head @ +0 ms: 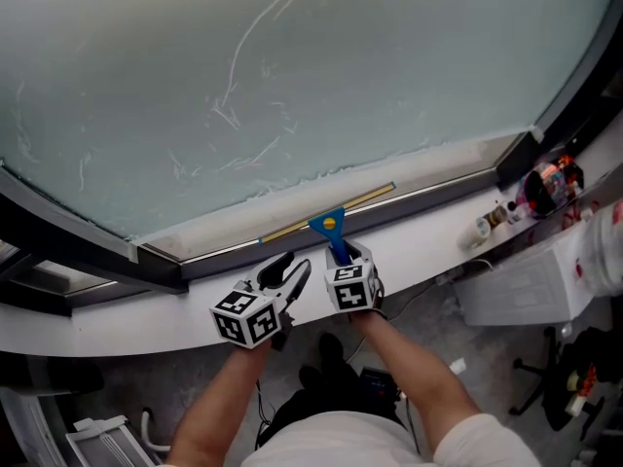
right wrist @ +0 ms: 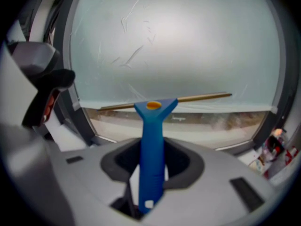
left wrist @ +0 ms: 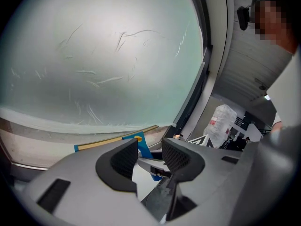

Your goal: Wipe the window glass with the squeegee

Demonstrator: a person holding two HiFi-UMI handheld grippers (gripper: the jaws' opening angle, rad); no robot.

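Right gripper (right wrist: 153, 163) clamped on the upright blue handle of the squeegee (right wrist: 152, 140); its brass-coloured blade (right wrist: 202, 97) lies across the lower part of the streaked window glass (right wrist: 183, 41).

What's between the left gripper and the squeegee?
Only bare sill, as the head view shows. The left gripper, jaws apart and empty, hangs beside the squeegee, which the right gripper holds by its handle.
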